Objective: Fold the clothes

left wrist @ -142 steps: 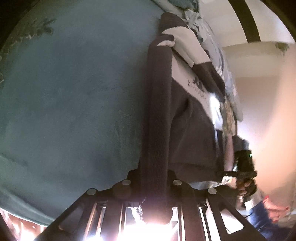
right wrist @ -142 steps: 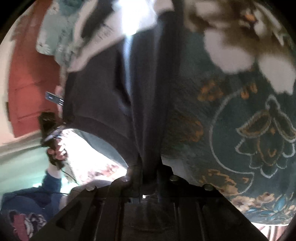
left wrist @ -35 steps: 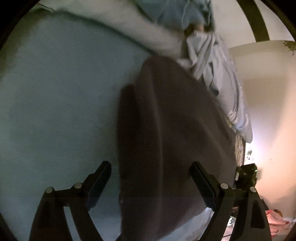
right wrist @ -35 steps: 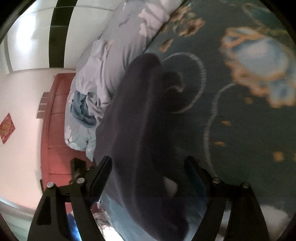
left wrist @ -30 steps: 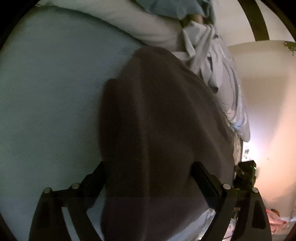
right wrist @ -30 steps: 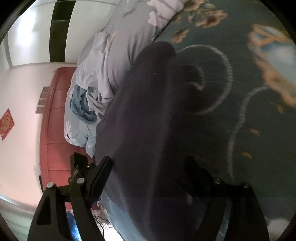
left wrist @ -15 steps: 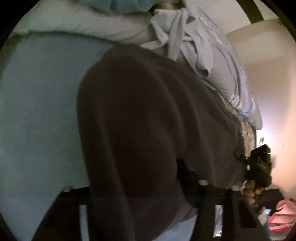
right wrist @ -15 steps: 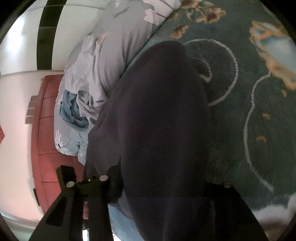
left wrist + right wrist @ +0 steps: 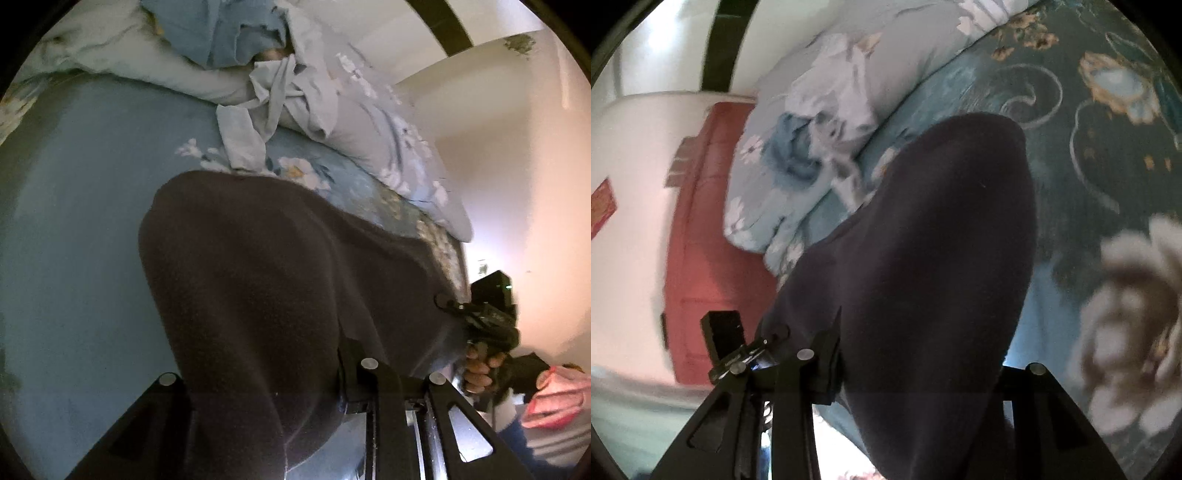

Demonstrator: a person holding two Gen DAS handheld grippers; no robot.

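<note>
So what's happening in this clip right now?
A person is folding a dark garment on a bed with a blue floral bedspread. The garment lies in a folded bundle, and the left tool and right tool each straddle its near edge, fingers spread wide on either side of the fabric rather than pinching it. The hand holding the right tool shows in the left wrist view. A rumpled pale duvet with other loose clothes sits behind.

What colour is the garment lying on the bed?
The garment is plain dark charcoal, almost black, with no visible pattern; the left wrist view shows it best.
</note>
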